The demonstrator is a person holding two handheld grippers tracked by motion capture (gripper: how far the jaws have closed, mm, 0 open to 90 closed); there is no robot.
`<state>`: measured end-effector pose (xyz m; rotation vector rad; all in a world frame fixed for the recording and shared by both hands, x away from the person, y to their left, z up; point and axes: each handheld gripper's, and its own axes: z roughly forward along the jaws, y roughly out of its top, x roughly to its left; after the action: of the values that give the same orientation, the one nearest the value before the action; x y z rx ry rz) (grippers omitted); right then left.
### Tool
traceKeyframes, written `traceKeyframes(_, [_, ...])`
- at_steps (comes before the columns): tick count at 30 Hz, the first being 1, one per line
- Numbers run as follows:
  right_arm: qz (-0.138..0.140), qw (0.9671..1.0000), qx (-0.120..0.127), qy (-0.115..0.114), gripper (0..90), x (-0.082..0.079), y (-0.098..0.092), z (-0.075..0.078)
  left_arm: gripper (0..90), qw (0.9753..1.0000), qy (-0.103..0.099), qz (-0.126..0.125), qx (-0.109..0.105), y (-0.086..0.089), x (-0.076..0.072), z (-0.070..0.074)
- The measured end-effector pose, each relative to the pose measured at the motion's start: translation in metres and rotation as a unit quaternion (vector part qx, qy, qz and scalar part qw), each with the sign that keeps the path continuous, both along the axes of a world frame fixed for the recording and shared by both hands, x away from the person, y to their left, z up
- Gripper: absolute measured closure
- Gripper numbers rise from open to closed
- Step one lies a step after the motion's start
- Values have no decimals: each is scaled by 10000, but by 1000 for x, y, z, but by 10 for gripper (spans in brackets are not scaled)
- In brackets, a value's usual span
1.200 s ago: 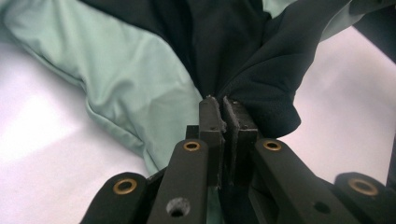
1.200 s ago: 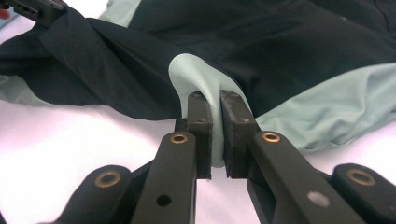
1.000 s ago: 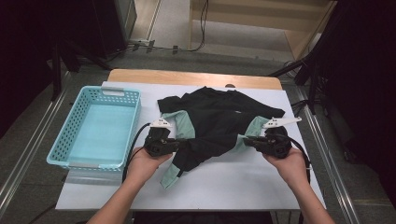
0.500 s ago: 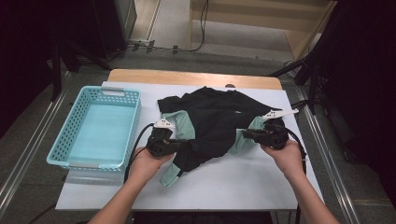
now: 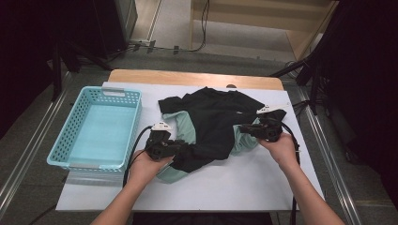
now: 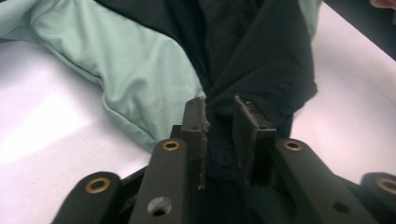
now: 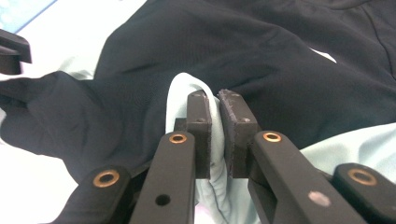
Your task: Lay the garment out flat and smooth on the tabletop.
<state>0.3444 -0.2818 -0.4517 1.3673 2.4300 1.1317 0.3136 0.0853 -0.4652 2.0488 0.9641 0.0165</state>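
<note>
A black garment (image 5: 213, 119) with mint-green parts lies crumpled on the white table (image 5: 263, 183). My left gripper (image 5: 184, 150) is at its near left edge, shut on a bunched fold of black fabric (image 6: 219, 140); mint cloth (image 6: 140, 79) spreads to that fold's left. My right gripper (image 5: 245, 128) is at the garment's right side, its jaws pressed on a mint-green fold (image 7: 214, 140) that stands up between them, with black cloth (image 7: 280, 60) beyond. The left gripper's tip (image 7: 11, 51) peeks in at the left edge of the right gripper view.
A light-blue plastic basket (image 5: 112, 91) stands on the table's left part, nothing in it. Cables trail from both grippers. A wooden strip (image 5: 197, 77) runs along the table's far edge; metal rails flank both sides.
My right gripper has shifted a little left and away from the person, drawing the mint fold over the black cloth. The left gripper has barely moved.
</note>
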Motion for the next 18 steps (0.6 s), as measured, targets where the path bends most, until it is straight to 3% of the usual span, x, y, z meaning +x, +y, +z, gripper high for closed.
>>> traceKeyframes(5, [-63, 9999, -39, 95, 797, 8, -1, -5, 662, 9999, -93, -68, 102, -1, -8, 1])
traceKeyframes(18, [-410, 9990, -89, 180, 782, 23, 3, -17, 540, 10000, -43, -14, 36, 7, -18, 1])
